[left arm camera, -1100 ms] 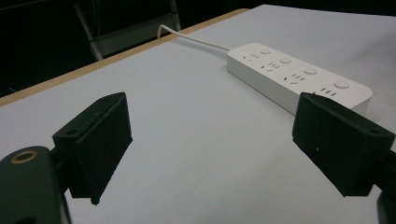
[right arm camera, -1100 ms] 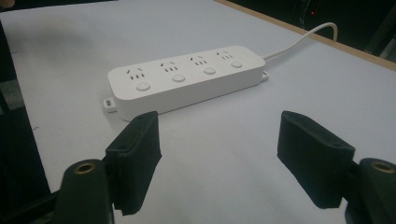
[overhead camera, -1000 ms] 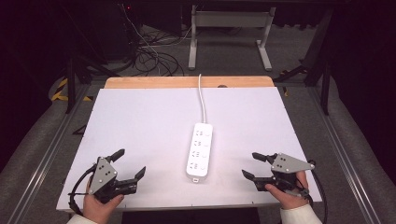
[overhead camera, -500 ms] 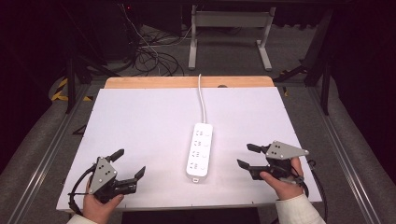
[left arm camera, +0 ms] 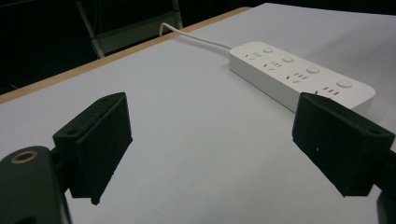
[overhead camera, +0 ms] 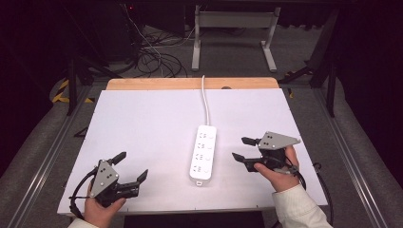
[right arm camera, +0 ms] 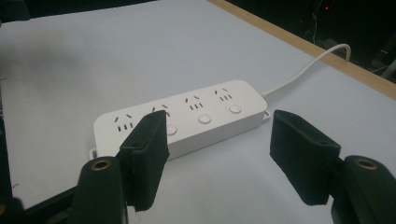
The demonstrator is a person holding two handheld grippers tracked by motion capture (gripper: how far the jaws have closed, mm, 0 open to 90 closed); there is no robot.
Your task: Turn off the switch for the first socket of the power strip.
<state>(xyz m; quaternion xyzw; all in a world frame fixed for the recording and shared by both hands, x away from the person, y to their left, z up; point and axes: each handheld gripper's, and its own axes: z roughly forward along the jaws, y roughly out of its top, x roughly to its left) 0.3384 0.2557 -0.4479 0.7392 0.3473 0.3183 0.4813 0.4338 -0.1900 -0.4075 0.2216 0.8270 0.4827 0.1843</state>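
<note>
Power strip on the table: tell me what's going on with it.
A person holds tongs in each hand at a white table. The right tongs are open, just right of the white power strip and pointed at it, not touching. The left tongs are open too, near the front left corner. The strip lies flat, its cord running off the far edge.
</note>
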